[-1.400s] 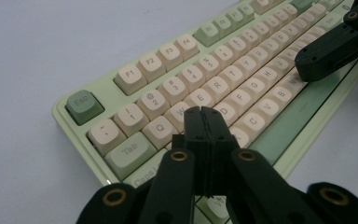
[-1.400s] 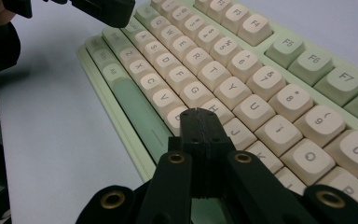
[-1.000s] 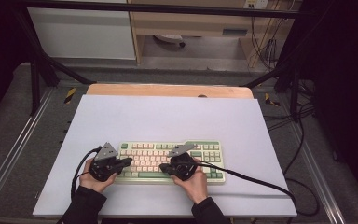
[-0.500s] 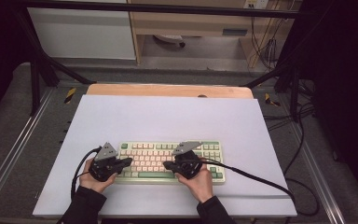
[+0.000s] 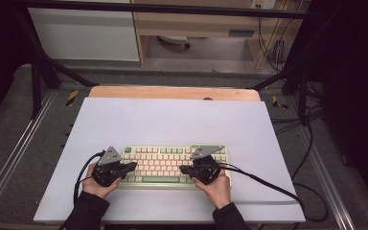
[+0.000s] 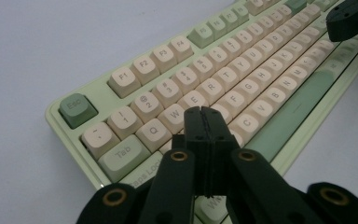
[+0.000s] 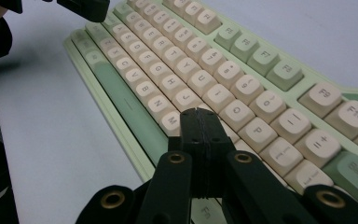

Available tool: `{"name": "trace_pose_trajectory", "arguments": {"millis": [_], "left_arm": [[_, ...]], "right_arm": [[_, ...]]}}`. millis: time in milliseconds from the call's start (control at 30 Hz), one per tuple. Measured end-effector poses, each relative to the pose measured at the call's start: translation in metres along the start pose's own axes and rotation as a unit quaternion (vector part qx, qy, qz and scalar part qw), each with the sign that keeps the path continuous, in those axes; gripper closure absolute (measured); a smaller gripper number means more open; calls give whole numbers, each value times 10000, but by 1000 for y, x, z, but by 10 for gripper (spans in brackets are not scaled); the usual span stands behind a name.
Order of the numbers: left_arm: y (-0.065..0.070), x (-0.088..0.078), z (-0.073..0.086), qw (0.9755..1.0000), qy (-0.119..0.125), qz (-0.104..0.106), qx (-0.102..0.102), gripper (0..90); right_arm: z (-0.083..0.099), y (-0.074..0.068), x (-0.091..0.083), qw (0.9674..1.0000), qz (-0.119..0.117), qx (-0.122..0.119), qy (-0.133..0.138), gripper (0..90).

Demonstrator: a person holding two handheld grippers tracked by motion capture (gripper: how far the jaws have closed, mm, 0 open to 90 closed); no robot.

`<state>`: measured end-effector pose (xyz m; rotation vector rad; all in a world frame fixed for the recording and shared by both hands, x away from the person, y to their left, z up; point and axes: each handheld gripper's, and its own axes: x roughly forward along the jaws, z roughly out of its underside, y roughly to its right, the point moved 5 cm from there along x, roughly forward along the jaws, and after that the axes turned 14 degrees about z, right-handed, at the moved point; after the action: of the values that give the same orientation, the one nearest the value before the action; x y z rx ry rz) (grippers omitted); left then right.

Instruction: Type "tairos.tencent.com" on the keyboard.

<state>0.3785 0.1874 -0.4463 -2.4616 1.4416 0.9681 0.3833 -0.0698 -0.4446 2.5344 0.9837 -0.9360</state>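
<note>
On the left of the high view we see the left claw [image 5: 133,166], held in the person's left hand [image 5: 96,184], poised over the left end of a pale green keyboard [image 5: 172,165] with cream keys. In the left gripper view its jaws are pressed together with nothing between them, their joined tip just above the keys around S and D, with Tab, Q and W to one side; whether the tip touches a key we cannot tell.

The keyboard lies flat on the white surface [image 5: 172,120], near the person's edge and roughly centred between the two hands, its long green space bar facing the person.

Farther right, the right claw [image 5: 182,169], held in the right hand [image 5: 218,189], points leftward over the keyboard's right half. In the right gripper view its jaws are likewise pressed together and empty, the tip above the keys near M, K and L. Black cables trail from both grippers, the right one running off across the surface to the right edge.
</note>
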Motion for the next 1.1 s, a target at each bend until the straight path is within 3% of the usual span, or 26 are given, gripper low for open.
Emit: {"name": "trace_pose_trajectory", "arguments": {"millis": [567,1100], "left_arm": [[13,12,-8,9999,-77,68,117,897],[17,31,-28,9997,-152,29,204,896]], "right_arm": [[15,10,-7,9999,27,104,-7,900],[18,13,-11,9999,49,109,11,900]]}}
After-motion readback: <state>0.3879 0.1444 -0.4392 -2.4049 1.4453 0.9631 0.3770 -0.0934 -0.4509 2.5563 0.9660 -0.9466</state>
